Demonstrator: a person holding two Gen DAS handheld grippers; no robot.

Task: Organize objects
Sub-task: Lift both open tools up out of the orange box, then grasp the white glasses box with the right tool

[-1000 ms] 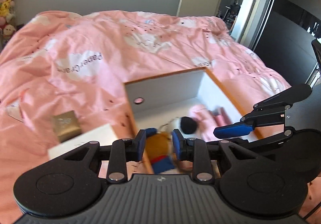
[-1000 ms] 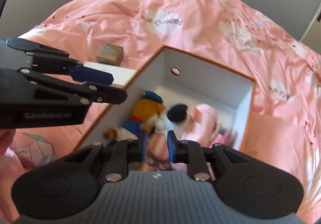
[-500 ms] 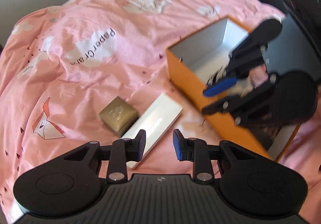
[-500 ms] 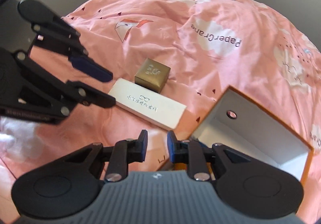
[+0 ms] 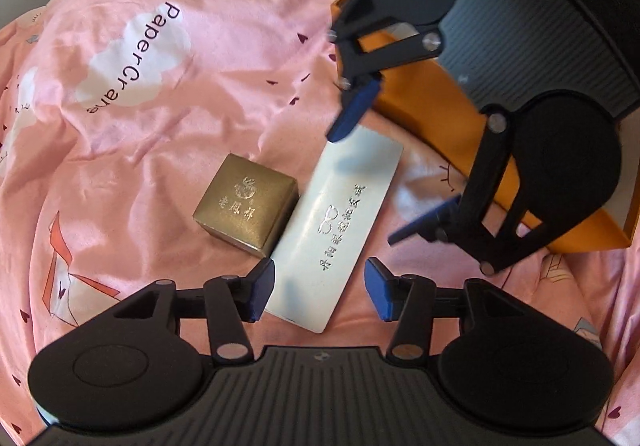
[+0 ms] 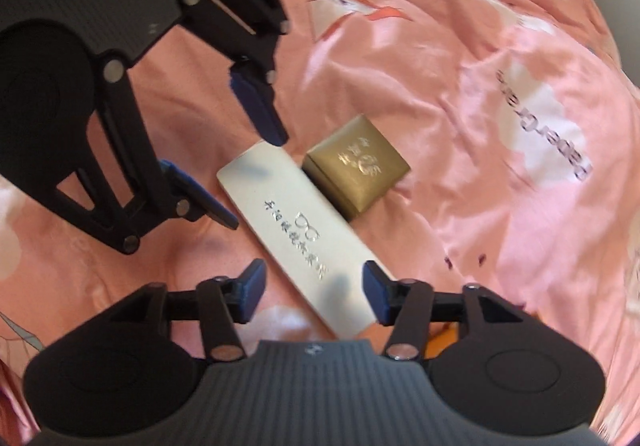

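A long white box [image 5: 340, 222] with silver lettering lies on the pink duvet [image 5: 160, 106], and a small gold box [image 5: 246, 202] rests against its side. My left gripper [image 5: 320, 292] points down over one end of the white box, jaws opening, and that end lies between pads that do not press on it. My right gripper [image 6: 314, 292] hangs over the other end of the white box [image 6: 296, 226], jaws likewise opening around it without a grip. Each gripper shows in the other's view: right gripper [image 5: 388, 166], left gripper [image 6: 230, 154]. The gold box [image 6: 356, 166] is untouched.
An orange storage box [image 5: 440, 102] stands on the bed just beyond the white box, mostly hidden behind the right gripper's body. The rumpled duvet [image 6: 500, 126] spreads out on the gold box's side.
Both grippers swung away from the open orange box with the plush toys and dropped over the white box. Their jaws, nearly closed before, have spread wide.
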